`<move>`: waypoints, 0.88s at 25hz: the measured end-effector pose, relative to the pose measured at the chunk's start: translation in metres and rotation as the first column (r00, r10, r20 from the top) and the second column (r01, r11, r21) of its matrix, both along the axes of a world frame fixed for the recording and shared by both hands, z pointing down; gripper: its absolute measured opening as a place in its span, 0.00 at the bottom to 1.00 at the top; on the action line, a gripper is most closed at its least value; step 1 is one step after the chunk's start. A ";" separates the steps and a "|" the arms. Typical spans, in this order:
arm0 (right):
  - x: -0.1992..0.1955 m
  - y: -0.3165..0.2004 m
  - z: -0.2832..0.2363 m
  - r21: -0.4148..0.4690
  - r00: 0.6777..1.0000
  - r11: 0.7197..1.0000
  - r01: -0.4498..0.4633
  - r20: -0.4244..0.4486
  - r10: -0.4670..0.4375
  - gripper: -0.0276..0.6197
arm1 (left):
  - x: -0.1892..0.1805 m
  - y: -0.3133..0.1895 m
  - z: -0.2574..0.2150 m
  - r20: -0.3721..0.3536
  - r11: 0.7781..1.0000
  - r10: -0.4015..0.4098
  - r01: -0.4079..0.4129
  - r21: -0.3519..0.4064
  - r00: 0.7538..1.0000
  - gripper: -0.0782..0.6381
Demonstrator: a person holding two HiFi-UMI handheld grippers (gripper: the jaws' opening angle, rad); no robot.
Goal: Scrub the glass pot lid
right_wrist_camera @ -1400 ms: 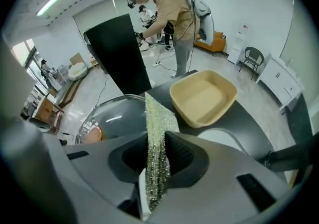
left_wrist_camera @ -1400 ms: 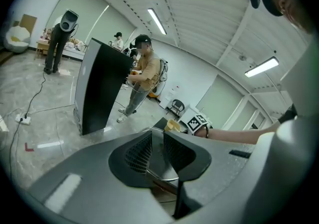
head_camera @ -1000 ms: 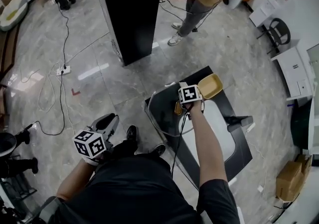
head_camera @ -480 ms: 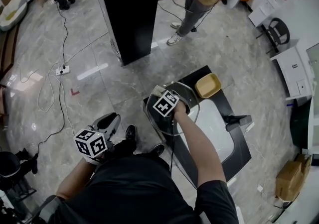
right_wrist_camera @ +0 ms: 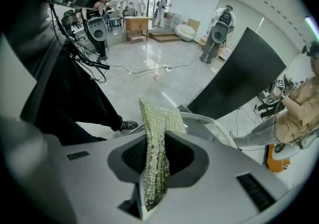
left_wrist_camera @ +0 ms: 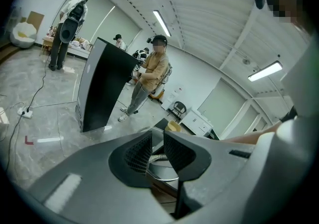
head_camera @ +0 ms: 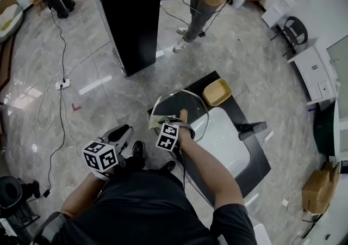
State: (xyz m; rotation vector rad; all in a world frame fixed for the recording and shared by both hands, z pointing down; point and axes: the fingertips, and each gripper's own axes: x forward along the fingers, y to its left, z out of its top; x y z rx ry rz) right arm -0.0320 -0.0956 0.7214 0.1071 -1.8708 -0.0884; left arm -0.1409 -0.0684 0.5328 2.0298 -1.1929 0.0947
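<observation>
Seemingly mid-scrub, the right gripper (right_wrist_camera: 157, 164) pinches a sparkly yellow-green scouring cloth (right_wrist_camera: 156, 127) against the round glass pot lid's (head_camera: 188, 103) rim, needing sweeping strokes next.

Yellow-green glittery scrub cloth (right_wrist_camera: 155, 161); seemingly clear lid (head_camera: 190, 105)

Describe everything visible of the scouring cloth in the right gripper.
The cloth is a pale yellow-green, sparkly mesh, folded into a flat strip. The right gripper is shut on its middle; one end sticks out past the jaws, the other trails back below them. The far end reaches the rim of the glass lid; contact cannot be confirmed.
</observation>
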 end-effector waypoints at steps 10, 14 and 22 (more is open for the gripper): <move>0.028 0.060 0.007 0.035 0.992 0.991 0.126 -0.010 -0.125 0.15 | 0.049 -0.004 -0.007 -0.003 0.994 0.110 -0.110 0.014 0.994 0.21; 0.035 0.070 0.008 0.014 0.998 0.998 0.063 0.029 -0.064 0.15 | 0.068 -0.009 -0.009 0.003 0.987 0.157 -0.157 0.024 0.988 0.21; 0.051 0.069 -0.022 0.049 0.965 0.980 -0.192 0.191 0.180 0.14 | 0.095 -0.014 -0.013 0.000 0.977 0.211 -0.211 0.033 0.978 0.21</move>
